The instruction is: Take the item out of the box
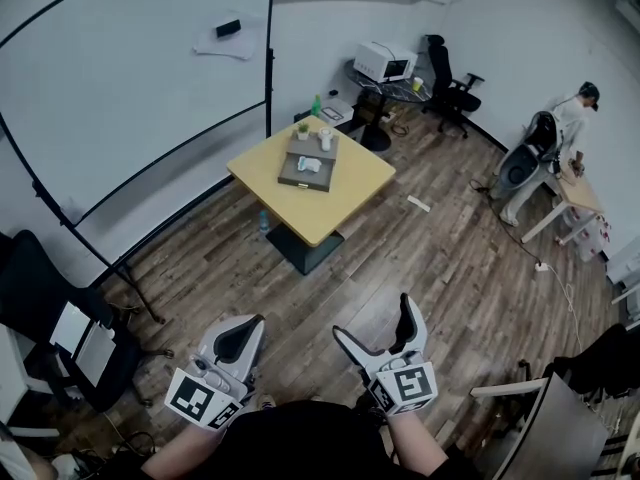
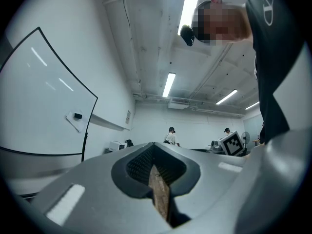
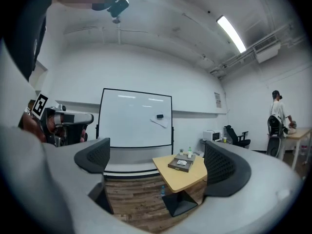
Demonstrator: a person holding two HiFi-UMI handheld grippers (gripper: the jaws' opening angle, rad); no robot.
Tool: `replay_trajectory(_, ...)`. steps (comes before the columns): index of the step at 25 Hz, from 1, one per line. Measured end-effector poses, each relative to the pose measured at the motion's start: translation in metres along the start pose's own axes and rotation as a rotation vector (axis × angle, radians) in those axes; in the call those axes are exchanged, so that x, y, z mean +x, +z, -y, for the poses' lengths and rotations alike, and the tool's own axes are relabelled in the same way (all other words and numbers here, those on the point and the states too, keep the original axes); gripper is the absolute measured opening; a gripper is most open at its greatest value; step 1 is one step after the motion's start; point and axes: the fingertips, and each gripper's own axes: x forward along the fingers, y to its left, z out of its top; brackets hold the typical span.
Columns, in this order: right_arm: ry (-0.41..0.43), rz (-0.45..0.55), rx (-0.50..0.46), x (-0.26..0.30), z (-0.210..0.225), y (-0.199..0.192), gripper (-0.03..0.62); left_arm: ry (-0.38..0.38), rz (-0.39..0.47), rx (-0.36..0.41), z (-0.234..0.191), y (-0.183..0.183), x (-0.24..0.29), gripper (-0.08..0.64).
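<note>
A shallow grey box [image 1: 300, 175] lies on a yellow square table [image 1: 345, 193] across the room, with a white item [image 1: 310, 164] inside it. Both grippers are held low near the person's body, far from the table. My left gripper [image 1: 248, 328] has its jaws pressed together with nothing between them; in the left gripper view the left gripper [image 2: 154, 165] points up toward the ceiling. My right gripper [image 1: 375, 320] stands wide open and empty. In the right gripper view the table [image 3: 184, 178] and the box [image 3: 180, 164] show between the spread jaws of the right gripper [image 3: 158, 161].
A small plant [image 1: 303, 128], a green bottle [image 1: 316, 105] and a white cup [image 1: 326, 139] stand on the table beyond the box. A whiteboard [image 1: 120, 78] is at the left, a black chair [image 1: 40, 303] near left, a microwave [image 1: 385, 63] and office chair [image 1: 450, 83] behind, a person [image 1: 575, 118] at the right.
</note>
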Motion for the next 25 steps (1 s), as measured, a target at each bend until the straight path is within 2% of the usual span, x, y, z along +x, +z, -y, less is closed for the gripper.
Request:
replay_trajectory(3, -0.007, 0.018, 0.02, 0.0, 0.009, 0.007, 0.6, 0.004, -0.006, -0.002, 0.002, -0.002, 0.002, 0.0)
replay_trajectory(8, 0.001, 0.007, -0.002, -0.006, 0.019, 0.006, 0.6, 0.014, -0.016, 0.004, 0.008, -0.008, 0.007, 0.0)
replay_trajectory(14, 0.038, 0.024, -0.017, -0.01, 0.037, 0.005, 0.6, 0.045, -0.028, 0.02, 0.018, -0.015, 0.025, -0.002)
replay_trajectory(25, 0.127, 0.057, 0.027, -0.001, 0.085, -0.008, 0.598, 0.117, -0.051, 0.049, 0.035, -0.037, 0.063, -0.001)
